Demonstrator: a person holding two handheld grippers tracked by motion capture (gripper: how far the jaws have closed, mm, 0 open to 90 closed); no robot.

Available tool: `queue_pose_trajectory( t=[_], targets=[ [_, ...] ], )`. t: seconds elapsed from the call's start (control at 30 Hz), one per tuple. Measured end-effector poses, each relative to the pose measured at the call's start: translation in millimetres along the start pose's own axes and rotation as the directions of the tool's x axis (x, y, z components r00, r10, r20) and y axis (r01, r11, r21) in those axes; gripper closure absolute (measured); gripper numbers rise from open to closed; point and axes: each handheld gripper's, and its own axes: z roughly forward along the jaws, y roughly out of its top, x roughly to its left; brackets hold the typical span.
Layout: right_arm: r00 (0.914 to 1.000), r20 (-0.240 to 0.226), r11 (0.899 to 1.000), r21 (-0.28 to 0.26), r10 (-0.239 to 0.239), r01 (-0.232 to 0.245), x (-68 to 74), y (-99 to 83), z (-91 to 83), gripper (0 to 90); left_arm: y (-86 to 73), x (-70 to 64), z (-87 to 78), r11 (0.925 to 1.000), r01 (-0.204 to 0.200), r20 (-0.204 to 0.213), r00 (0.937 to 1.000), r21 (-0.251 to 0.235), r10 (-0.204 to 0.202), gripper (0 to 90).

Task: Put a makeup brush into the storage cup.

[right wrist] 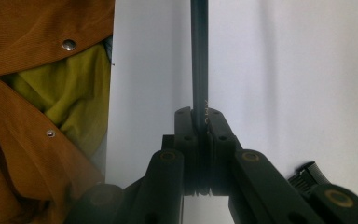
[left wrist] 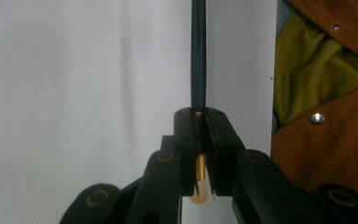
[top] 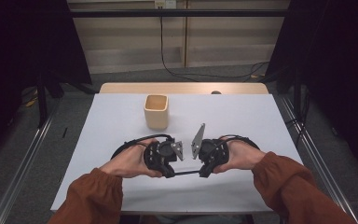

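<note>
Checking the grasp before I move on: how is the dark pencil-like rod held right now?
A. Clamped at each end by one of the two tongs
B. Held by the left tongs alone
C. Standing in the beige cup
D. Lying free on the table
A: the left tongs and the right tongs are each shut on an end of the dark rod, which spans between them, near of the beige cup.

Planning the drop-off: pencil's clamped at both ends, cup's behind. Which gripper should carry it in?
Probably left. The left gripper sits nearly straight in front of the cup; the right gripper is farther aside. Both are shut on the pencil, so right releases first.
</note>
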Motion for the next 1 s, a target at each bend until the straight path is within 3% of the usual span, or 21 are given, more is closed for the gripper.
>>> queue_pose_trajectory(
  t=[0.3,0.33,0.53,0.67,0.7,0.77,0.87,1.0],
  targets=[
    [1.0,-0.003,1.0,0.001,0.003,-0.003,-0.7,-4.0,-2.3,85.7,-3.0,4.5,1.3,0.9983,0.031,0.014,0.9994,-0.048,-0.031,82.5],
    [1.0,-0.002,1.0,-0.002,0.007,-0.007,-1.0,-4.2,-2.7,85.7,-3.0,4.0,1.6,0.9964,0.056,-0.004,0.9984,-0.063,-0.056,79.7],
    [1.0,0.0,1.0,-0.01,0.003,-0.003,-1.8,-4.2,-3.5,85.7,-4.6,7.9,2.1,0.9894,0.11,-0.023,0.9934,-0.095,-0.113,60.7],
    [0.9999,0.003,1.0,-0.011,0.015,-0.015,-1.0,-5.5,-4.5,85.7,-8.2,9.8,3.0,0.9819,0.136,-0.019,0.99,-0.132,-0.14,41.8],
    [0.9998,0.004,1.0,-0.008,0.022,-0.022,-1.0,-5.6,-4.9,85.7,-8.3,9.8,3.2,0.9778,0.155,-0.031,0.9864,-0.141,-0.161,37.1],
    [0.9998,0.003,1.0,-0.014,0.022,-0.022,-2.7,-6.0,-5.4,85.7,-8.4,10.6,2.4,0.9774,0.156,-0.035,0.9862,-0.143,-0.162,27.1],
    [0.9992,0.003,0.999,-0.011,0.041,-0.041,-2.5,-5.9,-5.7,85.7,-8.8,12.1,0.9,0.9689,0.171,-0.06,0.9811,-0.179,-0.184,15.3],
    [0.9995,0.007,0.999,-0.013,0.031,-0.031,-2.6,-6.4,-5.0,85.7,-12.2,15.1,-0.3,0.9579,0.194,-0.057,0.976,-0.212,-0.21,7.0]
  ],
)
